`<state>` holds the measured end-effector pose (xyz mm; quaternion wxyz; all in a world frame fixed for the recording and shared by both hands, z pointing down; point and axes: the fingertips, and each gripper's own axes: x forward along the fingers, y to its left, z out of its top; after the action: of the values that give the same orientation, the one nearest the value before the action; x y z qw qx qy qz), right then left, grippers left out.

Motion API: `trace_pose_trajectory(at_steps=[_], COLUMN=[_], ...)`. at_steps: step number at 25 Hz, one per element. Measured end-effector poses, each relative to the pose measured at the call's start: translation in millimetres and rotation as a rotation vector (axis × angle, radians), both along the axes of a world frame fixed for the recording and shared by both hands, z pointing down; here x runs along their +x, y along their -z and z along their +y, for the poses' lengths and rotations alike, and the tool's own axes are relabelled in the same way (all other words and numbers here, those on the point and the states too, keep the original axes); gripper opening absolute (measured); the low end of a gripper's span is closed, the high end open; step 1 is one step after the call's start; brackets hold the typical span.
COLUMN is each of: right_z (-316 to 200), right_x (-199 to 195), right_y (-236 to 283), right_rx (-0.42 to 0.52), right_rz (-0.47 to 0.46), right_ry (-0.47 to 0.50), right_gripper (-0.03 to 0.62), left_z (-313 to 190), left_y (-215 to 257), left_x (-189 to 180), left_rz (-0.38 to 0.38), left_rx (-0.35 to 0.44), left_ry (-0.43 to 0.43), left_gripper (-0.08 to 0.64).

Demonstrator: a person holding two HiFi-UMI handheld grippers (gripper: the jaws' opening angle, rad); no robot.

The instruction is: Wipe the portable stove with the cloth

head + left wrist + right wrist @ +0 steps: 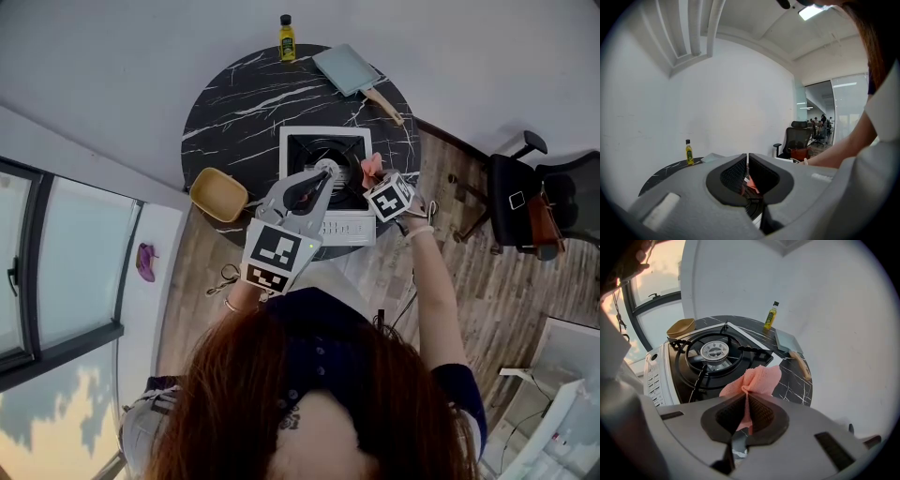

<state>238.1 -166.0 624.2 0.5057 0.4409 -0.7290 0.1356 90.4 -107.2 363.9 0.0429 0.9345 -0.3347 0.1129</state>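
Head view: a round table (234,122) of black stone with white veins carries the portable stove (309,141), a square white metal body with a black recessed top, a ringed burner and wire pan supports. The stove sits toward the near edge of the table, its control panel facing the person; bare marble lies open behind it and to its left.

The right gripper (382,190) is clamped on the cloth (372,169) – a pink, nubbly-woven piece, bunched into a fan. In the right gripper view the cloth (757,379) is pinched between the ribbed black pads and flares out past the tips of the right gripper (746,401), over the stove's (661,366) right edge where the black top meets the marble. I cannot tell whether it touches the surface.

The left gripper (322,175) hovers over the burner. In the left gripper view its jaws are drawn together to a hairline slit with nothing pinched in the left gripper (747,161).

At the table's far rim stands a small bottle (286,37) of yellow liquid with a dark cap – beside it lies a flat grey-blue cleaver (349,70) with a wooden handle. A shallow tan bowl (218,194) sits at the left rim, close to the stove's near left corner. A black office chair (525,197) stands well apart on the plank floor to the right.
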Motion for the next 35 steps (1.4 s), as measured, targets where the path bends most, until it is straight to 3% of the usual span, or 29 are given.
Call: trace_pose_trajectory(at_steps=[35], right_z=[42], right_x=[-7], right_y=[2], right_rx=[-0.007], right_rz=[-0.002], right_ry=[-0.028], right_gripper=[0.021], left_z=[24], left_y=[7], left_x=[-8], left_rz=[0.026], left_rx=[0.009], left_ry=[-0.014], left_gripper=[0.023])
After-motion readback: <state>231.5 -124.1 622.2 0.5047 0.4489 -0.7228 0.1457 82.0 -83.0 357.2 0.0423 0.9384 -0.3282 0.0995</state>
